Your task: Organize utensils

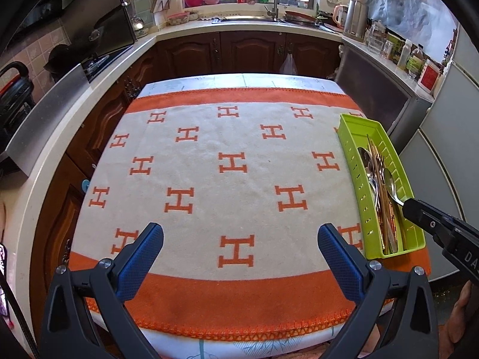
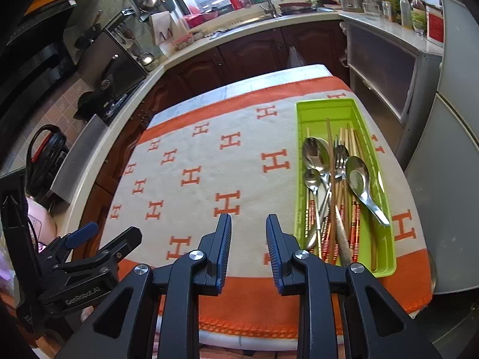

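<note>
since the green tray [image 2: 344,106] lies right of the right hand-held gripper [image 2: 248,251] | utensils [image 2: 332,185] run near-to-far | right nearer, released, empty | left hand-held gripper [image 1: 241,257] released wide

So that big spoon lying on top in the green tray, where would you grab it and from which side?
Grip the big spoon by its handle, near the end that rests raised on the green tray's right rim. Come from above with the right gripper, fingers closing across the handle. That stretch looks clear of the chopsticks and forks; the wide bowl would probably slip.
</note>
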Available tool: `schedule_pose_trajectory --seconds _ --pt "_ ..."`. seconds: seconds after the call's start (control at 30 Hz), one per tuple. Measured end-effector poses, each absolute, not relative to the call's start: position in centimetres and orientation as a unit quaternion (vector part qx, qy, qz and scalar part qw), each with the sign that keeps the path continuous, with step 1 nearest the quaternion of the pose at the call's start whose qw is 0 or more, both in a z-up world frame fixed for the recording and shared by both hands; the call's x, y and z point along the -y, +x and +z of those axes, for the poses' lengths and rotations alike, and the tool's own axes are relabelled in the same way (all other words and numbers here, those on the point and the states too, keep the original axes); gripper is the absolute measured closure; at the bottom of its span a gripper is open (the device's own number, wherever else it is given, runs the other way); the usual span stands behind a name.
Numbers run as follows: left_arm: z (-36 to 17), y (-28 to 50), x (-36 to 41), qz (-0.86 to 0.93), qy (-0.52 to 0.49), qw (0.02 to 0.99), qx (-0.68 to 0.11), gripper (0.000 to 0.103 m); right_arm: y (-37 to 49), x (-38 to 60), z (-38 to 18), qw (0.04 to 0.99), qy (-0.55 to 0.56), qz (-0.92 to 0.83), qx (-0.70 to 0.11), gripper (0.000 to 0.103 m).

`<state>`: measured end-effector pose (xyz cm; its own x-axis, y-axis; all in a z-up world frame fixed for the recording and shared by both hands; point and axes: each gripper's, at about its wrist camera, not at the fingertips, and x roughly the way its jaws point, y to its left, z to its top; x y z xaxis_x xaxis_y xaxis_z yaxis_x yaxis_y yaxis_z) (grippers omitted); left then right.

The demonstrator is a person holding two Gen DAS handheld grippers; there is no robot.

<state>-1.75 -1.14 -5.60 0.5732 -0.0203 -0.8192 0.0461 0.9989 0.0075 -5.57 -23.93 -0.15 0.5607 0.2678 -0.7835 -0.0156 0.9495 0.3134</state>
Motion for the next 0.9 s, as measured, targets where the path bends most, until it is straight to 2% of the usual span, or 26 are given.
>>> schedule_pose_trajectory --seconds 0.2,0.27,0.53,0.9 --pt "-3.3 -3.1 0.6 -0.012 0.004 0.9 -0.435 0.001 -7.9 21.6 3.1 0.895 0.114 0.103 -0.419 0.073" --pt "-2.5 -3.6 0.6 -0.009 0.004 0.907 -0.421 0.001 -8.6 21.0 4.2 0.903 0.107 0.105 -0.403 0.068" --pt "-0.7 -4.9 0.6 0.006 0.003 0.925 -0.38 0.001 -10.1 19.5 6.7 0.914 0.098 0.121 -0.376 0.066" --pt "-0.5 -5.2 0.8 0.014 0.004 0.929 -0.371 0.001 -10.2 18.2 7.1 0.914 0.089 0.13 -0.375 0.066"
